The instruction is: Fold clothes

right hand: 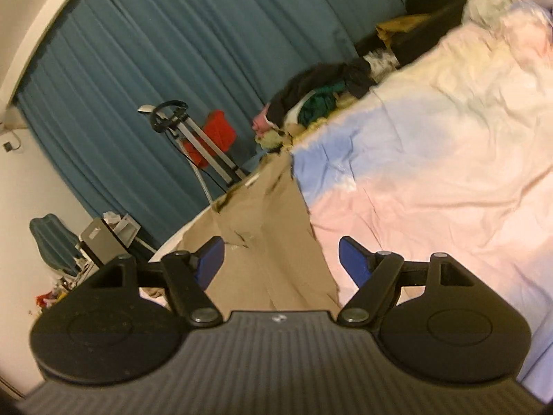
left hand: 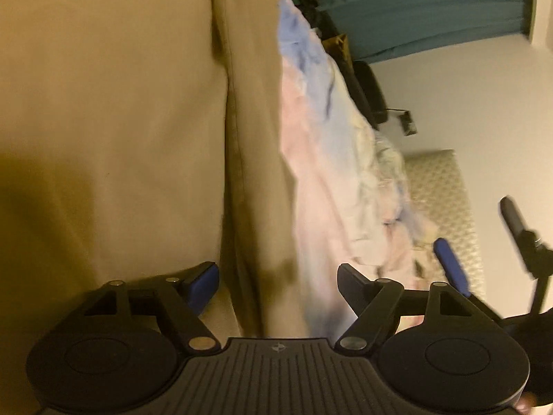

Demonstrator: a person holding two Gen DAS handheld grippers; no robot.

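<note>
A tan garment (left hand: pixel 114 131) lies spread on the bed and fills the left of the left wrist view, with a long seam or fold running down its middle. My left gripper (left hand: pixel 276 283) hovers open over that fold; its blue pads stand well apart on either side of the cloth. In the right wrist view the tan garment (right hand: pixel 269 235) hangs over the bed's edge. My right gripper (right hand: pixel 281 263) is open above it, its pads not pressing on the cloth. The right gripper (left hand: pixel 484 242) also shows blurred at the right of the left wrist view.
A pastel pink, blue and yellow bedspread (right hand: pixel 432 173) covers the bed. A heap of dark and green clothes (right hand: pixel 318 100) sits at its far side. Teal curtains (right hand: pixel 155 52), a metal stand with something red (right hand: pixel 207 138) and a padded headboard (left hand: pixel 446 204) surround it.
</note>
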